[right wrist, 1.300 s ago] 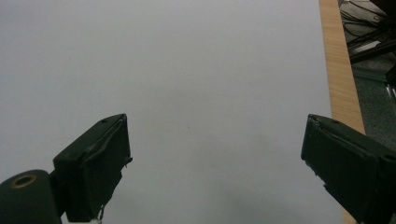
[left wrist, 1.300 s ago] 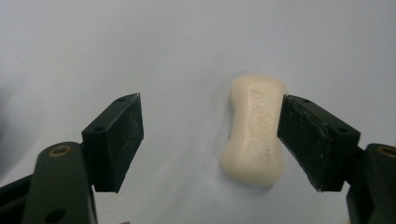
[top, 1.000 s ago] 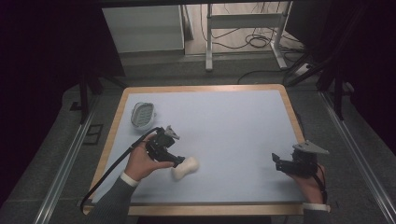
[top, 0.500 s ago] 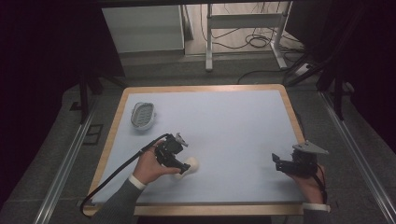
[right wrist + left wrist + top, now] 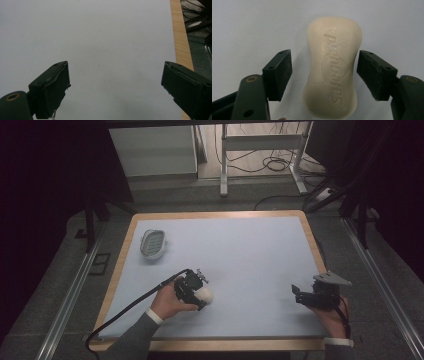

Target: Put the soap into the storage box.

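A cream bar of soap [image 5: 333, 67] with embossed lettering lies flat on the pale blue table top [image 5: 250, 255]. My left gripper [image 5: 324, 67] is open, one jaw on each side of the bar's narrow waist, with a small gap at each side. From above, the left gripper [image 5: 199, 291] covers most of the soap [image 5: 206, 295] at the front left of the table. My right gripper [image 5: 299, 295] rests at the front right, open, with nothing between its jaws [image 5: 116, 82].
A grey oval soap dish [image 5: 152, 243] sits at the table's back left. A wooden rim [image 5: 215, 214] frames the table, and its right edge [image 5: 181, 42] runs close by my right gripper. Cables and metal frame legs stand on the floor behind.
My left gripper moved forward and right over the soap, and its jaws now straddle the bar. The right gripper stayed put.
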Tool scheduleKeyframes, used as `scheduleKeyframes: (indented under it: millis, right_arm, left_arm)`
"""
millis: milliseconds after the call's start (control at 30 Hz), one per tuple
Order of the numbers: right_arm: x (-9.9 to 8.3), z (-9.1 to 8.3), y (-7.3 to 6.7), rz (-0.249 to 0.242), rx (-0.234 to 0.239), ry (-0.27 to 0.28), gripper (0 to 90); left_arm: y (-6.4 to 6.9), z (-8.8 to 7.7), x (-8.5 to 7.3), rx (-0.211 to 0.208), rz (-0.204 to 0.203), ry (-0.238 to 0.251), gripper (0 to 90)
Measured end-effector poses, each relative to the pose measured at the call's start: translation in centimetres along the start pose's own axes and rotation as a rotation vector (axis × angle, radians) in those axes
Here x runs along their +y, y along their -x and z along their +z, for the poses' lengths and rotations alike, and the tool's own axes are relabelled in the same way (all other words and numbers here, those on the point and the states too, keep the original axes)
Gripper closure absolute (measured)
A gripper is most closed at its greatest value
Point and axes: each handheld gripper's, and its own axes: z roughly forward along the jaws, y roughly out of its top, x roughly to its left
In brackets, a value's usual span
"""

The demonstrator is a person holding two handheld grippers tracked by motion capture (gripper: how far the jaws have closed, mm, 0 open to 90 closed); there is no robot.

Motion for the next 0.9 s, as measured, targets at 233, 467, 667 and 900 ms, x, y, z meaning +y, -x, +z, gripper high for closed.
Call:
scheduleKeyframes:
  millis: [233, 467, 667, 900]
  right_arm:
    - [0.0, 0.0, 0.0, -0.002, -0.003, -0.001, 7.9]
    - [0.0, 0.0, 0.0, -0.002, -0.005, -0.004, 7.9]
    - [0.0, 0.0, 0.1, 0.0, -0.008, -0.004, 8.0]
    - [-0.1, -0.1, 0.2, 0.004, -0.009, 0.0, 7.9]
  left_arm:
    - [0.1, 0.3, -0.4, -0.011, 0.003, -0.01, 37.6]
    - [0.4, 0.5, -0.5, -0.014, 0.027, -0.007, 49.3]
    - [0.2, 0.3, -0.6, 0.009, 0.023, 0.013, 49.5]
    - [-0.6, -1.1, -0.8, 0.007, 0.005, 0.044, 49.6]
